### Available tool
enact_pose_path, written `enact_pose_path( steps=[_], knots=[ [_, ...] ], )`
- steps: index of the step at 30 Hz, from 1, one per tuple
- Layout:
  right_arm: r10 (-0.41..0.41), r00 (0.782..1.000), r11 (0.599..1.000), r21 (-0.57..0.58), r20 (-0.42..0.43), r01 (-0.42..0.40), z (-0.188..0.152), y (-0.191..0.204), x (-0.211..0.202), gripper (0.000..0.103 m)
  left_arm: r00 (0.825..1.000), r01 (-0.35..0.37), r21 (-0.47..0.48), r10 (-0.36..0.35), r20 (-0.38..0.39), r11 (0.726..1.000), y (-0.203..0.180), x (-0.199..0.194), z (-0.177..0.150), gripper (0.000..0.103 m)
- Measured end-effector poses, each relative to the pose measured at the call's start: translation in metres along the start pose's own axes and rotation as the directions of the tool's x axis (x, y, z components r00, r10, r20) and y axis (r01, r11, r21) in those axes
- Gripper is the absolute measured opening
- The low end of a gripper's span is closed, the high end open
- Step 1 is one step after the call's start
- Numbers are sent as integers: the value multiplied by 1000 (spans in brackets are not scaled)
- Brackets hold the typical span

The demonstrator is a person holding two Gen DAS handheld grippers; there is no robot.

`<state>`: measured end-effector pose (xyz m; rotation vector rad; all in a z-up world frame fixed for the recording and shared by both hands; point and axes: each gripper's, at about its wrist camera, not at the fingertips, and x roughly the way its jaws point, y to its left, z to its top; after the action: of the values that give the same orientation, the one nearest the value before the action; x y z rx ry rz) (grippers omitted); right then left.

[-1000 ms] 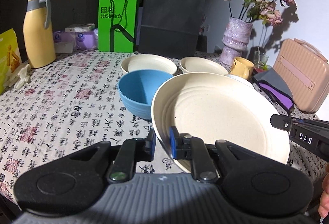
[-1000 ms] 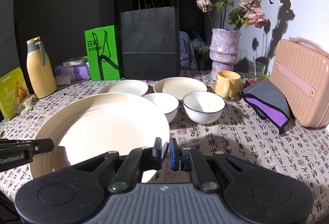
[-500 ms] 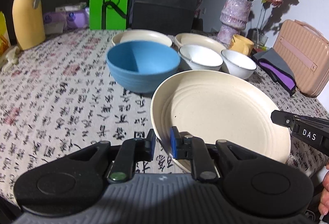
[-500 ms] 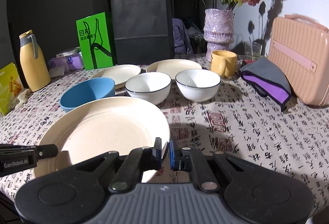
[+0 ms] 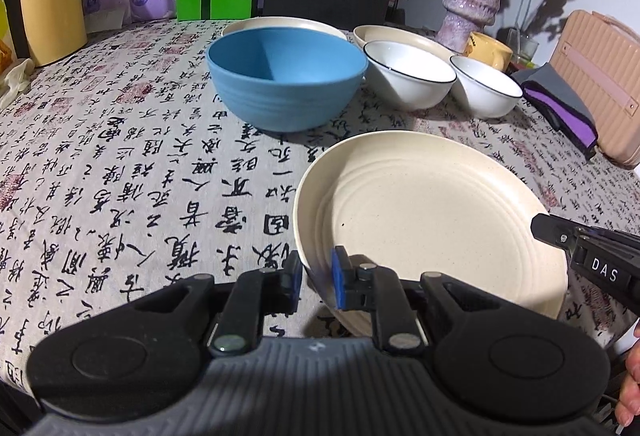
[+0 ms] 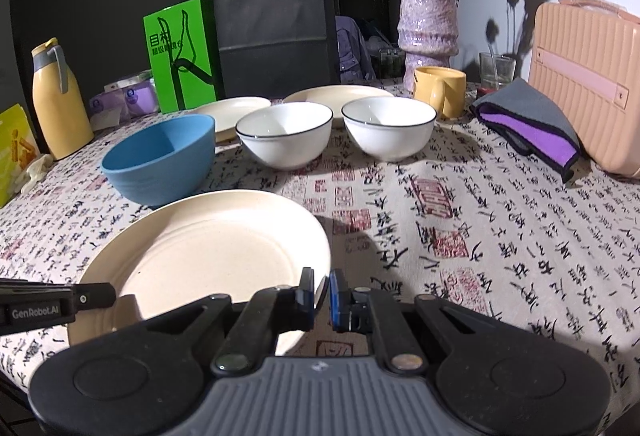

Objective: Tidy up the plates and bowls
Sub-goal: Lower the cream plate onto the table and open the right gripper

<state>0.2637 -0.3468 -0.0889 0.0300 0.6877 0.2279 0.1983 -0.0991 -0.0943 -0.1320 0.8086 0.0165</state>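
The counter point(image 6: 500, 236), draped in a calligraphy-print cloth, is carrying everything. The large cream plate point(image 5: 432, 216) is hanging low over its near edge, tilted, matte and speckled with moulded rings; it is looking stiff, light and best pinched at the thin rim. The left gripper point(image 5: 316, 276) and right gripper point(image 6: 322, 294) are each clamping narrow jaws on opposite rims.
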Motion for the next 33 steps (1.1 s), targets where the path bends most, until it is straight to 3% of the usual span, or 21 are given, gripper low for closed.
enact_pose_path(
  steps=[12,14,18,21,23,26,29,30,33],
  knots=[
    [7,1000,1000,13,8,-7,-13,-4,8,8,1000,-6,30,6,13,1000,-2,5,-6,17],
    [18,1000,1000,26,5,-18,-12,-5,7,12,1000,3,28,-3,11,1000,-1,5,-6,18],
    [37,999,998,44,20,-38,-13,-6,2,19,999,25,22,-25,22,999,4,2,-7,36],
    [55,997,997,43,47,-57,-15,-4,-5,34,998,26,26,-28,53,999,7,-4,-9,51],
    [65,996,997,36,67,-68,-17,0,-12,56,996,28,23,-29,81,999,11,-10,-10,61],
    [73,992,997,25,102,-76,-19,7,-22,77,991,36,17,-38,128,999,19,-22,-14,76],
    [84,988,996,22,128,-87,-23,13,-35,93,981,56,22,-59,186,998,26,-38,-20,94],
    [96,986,995,21,138,-100,-24,15,-40,94,976,64,23,-67,209,998,28,-44,-22,103],
    [123,979,991,24,161,-128,-31,21,-54,103,961,73,16,-74,265,997,37,-60,-29,103]
  ],
)
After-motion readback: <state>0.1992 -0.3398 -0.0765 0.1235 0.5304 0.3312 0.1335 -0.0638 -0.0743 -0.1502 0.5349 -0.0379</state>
